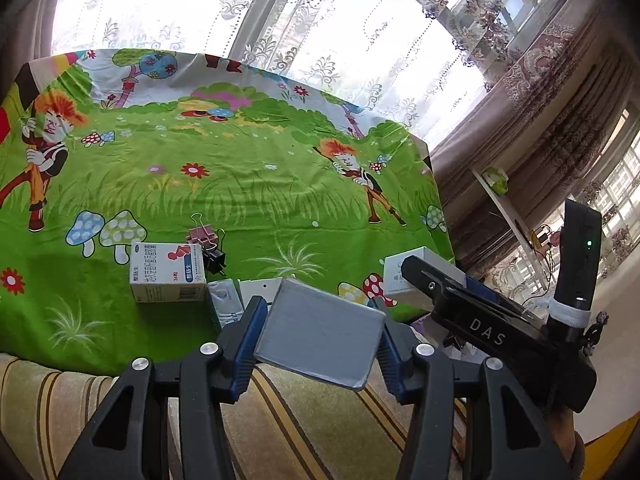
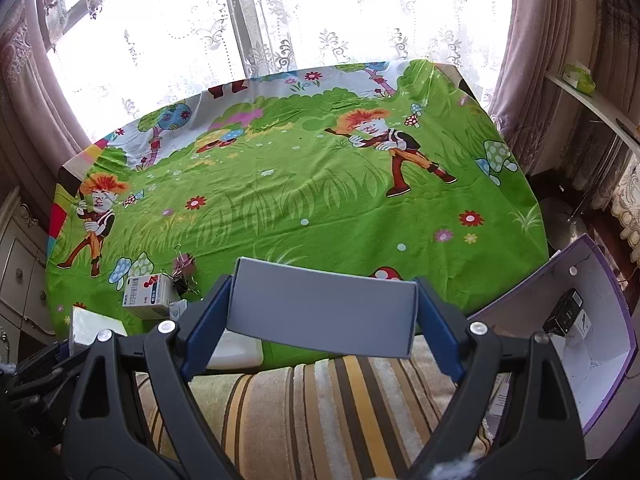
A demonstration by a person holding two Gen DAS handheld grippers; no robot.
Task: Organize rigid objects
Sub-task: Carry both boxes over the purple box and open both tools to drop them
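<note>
Left tool [image 1: 320, 340]: in my left-hand view its blue pads are clamped on the two sides of a flat grey box [image 1: 320, 336], held tilted over a striped rug [image 1: 304, 432].
Right tool [image 2: 322, 320]: my right-hand view shows it gripping a wider grey-blue box [image 2: 322, 312] by its two ends, the jaws standing far apart around it (above the same rug).
Purple-edged carton [image 2: 600, 344]: open, white inside, just right of the right tool, with a small dark package in it.
Worktop [image 1: 240, 184]: covered by a green cartoon cloth; it begins just beyond both tools.
Medicine box [image 1: 168, 272]: white, lying on the cloth near its front edge.
Binder clips [image 1: 208, 244]: pink and black, right behind the medicine box.
Window: lace curtains, far behind the worktop.
</note>
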